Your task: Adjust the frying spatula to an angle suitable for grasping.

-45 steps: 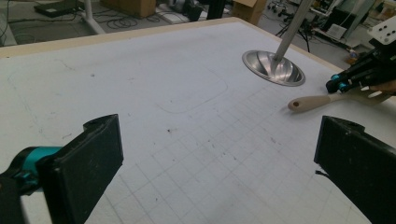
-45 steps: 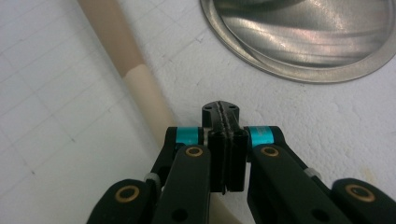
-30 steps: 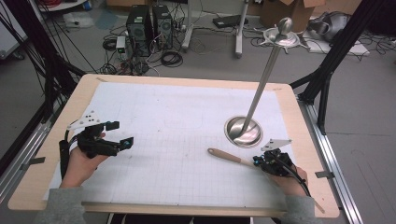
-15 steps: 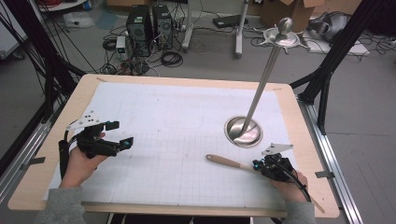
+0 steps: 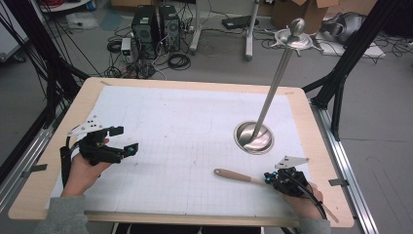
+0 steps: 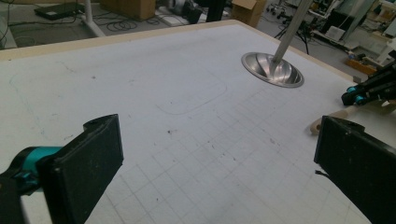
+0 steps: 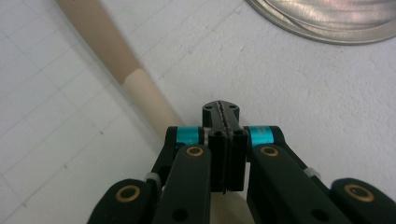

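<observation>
A wooden stick [image 5: 234, 175] with a darker rounded end lies on the white gridded mat [image 5: 185, 131] near the front right. My right gripper [image 5: 269, 178] sits over it with its jaws pressed pad to pad and nothing between them. In the right gripper view the stick [image 7: 116, 65] runs under the left side of the shut right gripper [image 7: 221, 109]; whether they touch I cannot tell. My left gripper [image 5: 125, 139] is held at the table's left, wide open and holding nothing. In the left gripper view the left gripper [image 6: 219, 177] frames bare mat.
A polished metal pole rises at a slant from a round steel base [image 5: 253, 137] set in the mat, just beyond the right gripper; the steel base [image 6: 273, 70] also shows far right in the left gripper view. Wooden table edges [image 5: 195, 217] border the mat. Cables and computers lie on the floor beyond.
The right hand and the stick have shifted a little toward the near edge of the table. The left hand has stayed where it was.
</observation>
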Tool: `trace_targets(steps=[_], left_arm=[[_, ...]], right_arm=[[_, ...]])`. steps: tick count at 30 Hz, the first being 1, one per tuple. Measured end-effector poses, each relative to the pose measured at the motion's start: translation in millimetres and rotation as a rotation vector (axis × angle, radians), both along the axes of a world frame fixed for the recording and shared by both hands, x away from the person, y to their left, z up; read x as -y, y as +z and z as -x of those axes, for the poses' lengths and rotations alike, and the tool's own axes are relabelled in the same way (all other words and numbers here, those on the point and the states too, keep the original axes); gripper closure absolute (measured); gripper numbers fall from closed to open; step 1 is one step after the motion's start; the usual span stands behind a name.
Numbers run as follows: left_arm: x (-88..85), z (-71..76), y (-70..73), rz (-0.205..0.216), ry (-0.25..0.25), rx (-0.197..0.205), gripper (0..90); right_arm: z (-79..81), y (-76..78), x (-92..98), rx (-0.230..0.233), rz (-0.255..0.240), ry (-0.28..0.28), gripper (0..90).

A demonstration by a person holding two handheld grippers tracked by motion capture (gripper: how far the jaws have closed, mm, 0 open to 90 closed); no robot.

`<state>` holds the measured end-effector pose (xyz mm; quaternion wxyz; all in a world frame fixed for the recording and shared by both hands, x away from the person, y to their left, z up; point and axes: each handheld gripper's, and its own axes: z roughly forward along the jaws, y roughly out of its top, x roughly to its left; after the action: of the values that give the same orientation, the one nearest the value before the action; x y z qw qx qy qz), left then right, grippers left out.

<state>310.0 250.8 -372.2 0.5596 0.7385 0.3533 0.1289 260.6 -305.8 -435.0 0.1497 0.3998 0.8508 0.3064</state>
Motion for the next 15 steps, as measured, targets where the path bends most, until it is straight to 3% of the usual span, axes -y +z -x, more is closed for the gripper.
trace_targets(steps=[10,12,15], left_arm=[[0.8,-0.2,-0.3,0.0,-0.002,0.0,1.7],[1.8,-0.3,0.0,-0.003,-0.005,0.001,1.8],[2.2,-0.3,0.3,-0.003,-0.003,0.001,1.7]], right_arm=[[5.4,0.2,1.9,-0.005,-0.013,0.002,90.0],[5.1,0.5,3.3,0.011,-0.073,0.018,90.0],[6.2,5.5,3.0,0.039,-0.119,0.029,90.0]])
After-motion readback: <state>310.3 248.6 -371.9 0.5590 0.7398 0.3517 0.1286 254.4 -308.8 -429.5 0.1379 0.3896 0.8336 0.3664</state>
